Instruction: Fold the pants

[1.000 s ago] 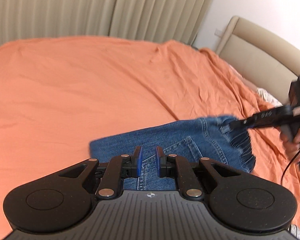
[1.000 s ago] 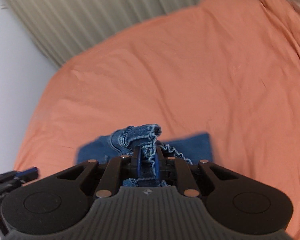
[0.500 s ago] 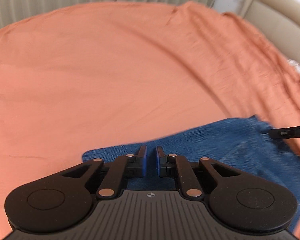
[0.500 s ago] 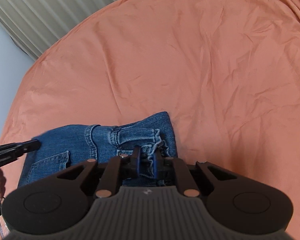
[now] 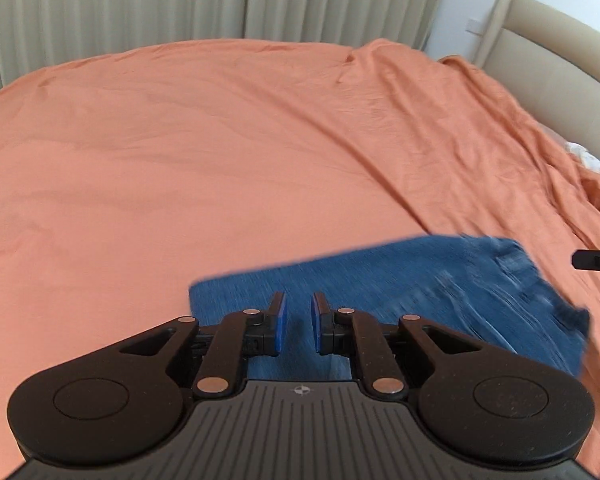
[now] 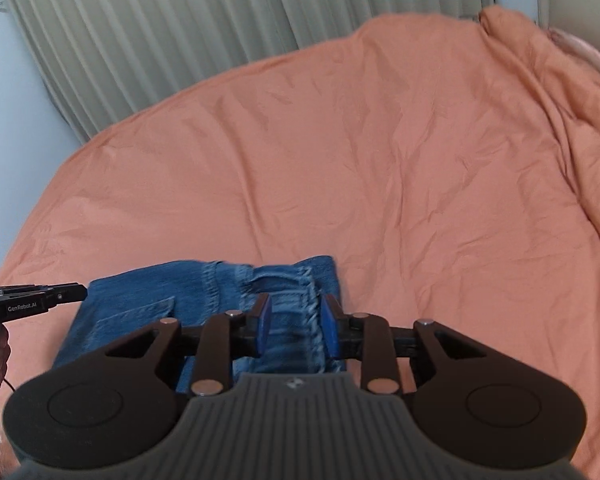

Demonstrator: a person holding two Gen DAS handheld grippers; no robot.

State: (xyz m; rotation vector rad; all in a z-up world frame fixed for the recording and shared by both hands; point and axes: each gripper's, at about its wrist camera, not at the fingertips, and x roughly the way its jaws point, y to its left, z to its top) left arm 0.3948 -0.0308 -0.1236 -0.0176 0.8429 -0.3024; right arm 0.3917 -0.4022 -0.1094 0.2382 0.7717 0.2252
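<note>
The blue denim pants point(image 5: 400, 280) lie folded in a compact rectangle on the orange bedsheet point(image 5: 220, 152). My left gripper point(image 5: 297, 312) is open and empty, just above the left end of the pants. In the right wrist view the pants point(image 6: 152, 300) show a back pocket and the frayed waistband. My right gripper point(image 6: 294, 312) is open over the waistband end, with the cloth lying loose between the jaws. The left gripper's tip point(image 6: 60, 294) shows at the left edge, and the right gripper's tip point(image 5: 596, 260) shows at the left wrist view's right edge.
The bedsheet point(image 6: 380, 160) spreads wide beyond the pants, with wrinkles toward the right. A beige headboard point(image 5: 548, 68) stands at the right. Pleated curtains point(image 6: 180, 40) hang behind the bed.
My right gripper lowered the waistband end onto the folded pants and opened, letting it go. My left gripper stayed open and drew back slightly.
</note>
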